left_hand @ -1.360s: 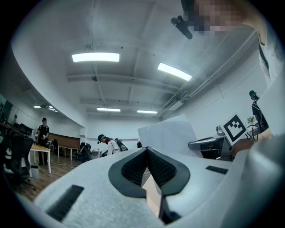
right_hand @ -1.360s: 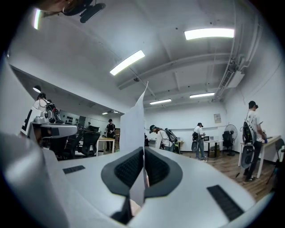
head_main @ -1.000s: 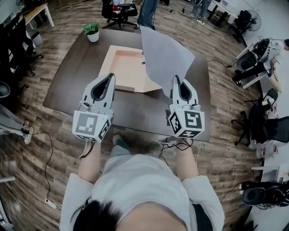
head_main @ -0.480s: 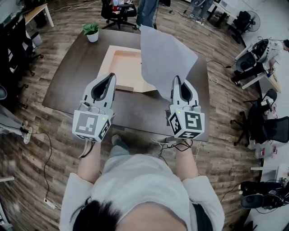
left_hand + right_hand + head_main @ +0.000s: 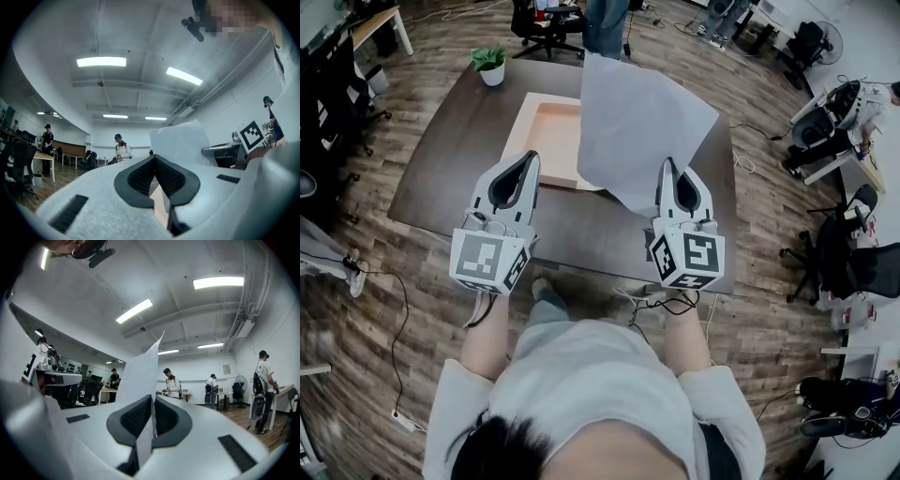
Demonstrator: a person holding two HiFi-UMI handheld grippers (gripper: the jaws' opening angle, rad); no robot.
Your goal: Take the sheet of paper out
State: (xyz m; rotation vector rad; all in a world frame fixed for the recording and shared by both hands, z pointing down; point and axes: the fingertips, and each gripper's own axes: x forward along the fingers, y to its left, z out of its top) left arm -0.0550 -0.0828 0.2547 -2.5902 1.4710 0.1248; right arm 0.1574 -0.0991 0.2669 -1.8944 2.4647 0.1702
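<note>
A white sheet of paper [image 5: 637, 131] stands lifted in the air above the table, pinched at its near corner by my right gripper [image 5: 667, 165], which is shut on it. In the right gripper view the paper [image 5: 146, 380] runs edge-on between the pressed black pads. Behind the sheet lies an open flat cardboard box [image 5: 551, 141] with a pale orange inside. My left gripper [image 5: 531, 159] hovers at the box's near left side, shut and empty; in the left gripper view its pads [image 5: 154, 176] meet, and the paper [image 5: 180, 143] shows beyond them.
The dark table [image 5: 450, 159] carries a small potted plant [image 5: 492, 66] at its far left corner. Office chairs, desks and cables ring the table on a wooden floor. Several people stand in the room beyond, one right behind the table's far edge.
The lifted sheet has swung and spread wider toward the left, covering more of the box. Both grippers have stayed where they were.
</note>
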